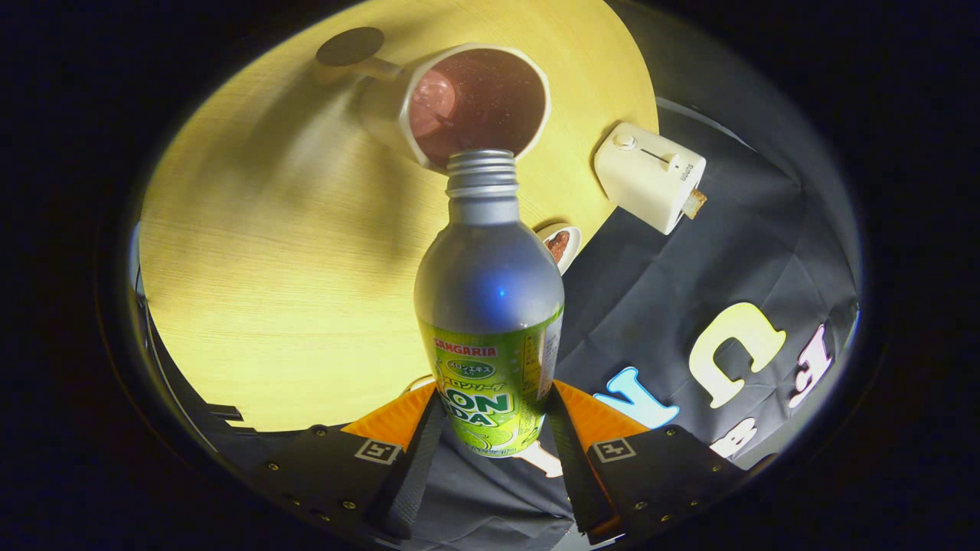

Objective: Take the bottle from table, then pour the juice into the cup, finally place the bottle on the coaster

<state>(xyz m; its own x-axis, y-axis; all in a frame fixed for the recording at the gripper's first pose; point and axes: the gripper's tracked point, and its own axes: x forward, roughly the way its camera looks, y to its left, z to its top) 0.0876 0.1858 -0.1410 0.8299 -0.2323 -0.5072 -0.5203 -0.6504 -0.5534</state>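
Your tool [490, 436] is clamped on the bottle [490, 306], one finger pressing each side of its green label near the base. The bottle is silver, uncapped, and tipped forward so its threaded mouth sits right at the near rim of the cup [475, 103]. The cup is white outside and dark inside and stands on the round yellow bench [268, 268]. Nothing tells me whether juice is flowing.

Beyond the cup, touching its far side, lies a small dark disc, which I take to be the coaster [350, 46]. To the right of the cup sits a cream toaster [649, 176] at the bench edge, and a little white dish [560, 245] shows just behind the bottle's shoulder.

You look to be in the pour. To do it well, keep the mouth over the cup's opening, not its lip, and raise the base slowly. Hold your squeeze steady, since the smooth metal could slip. Avoid nudging the cup.
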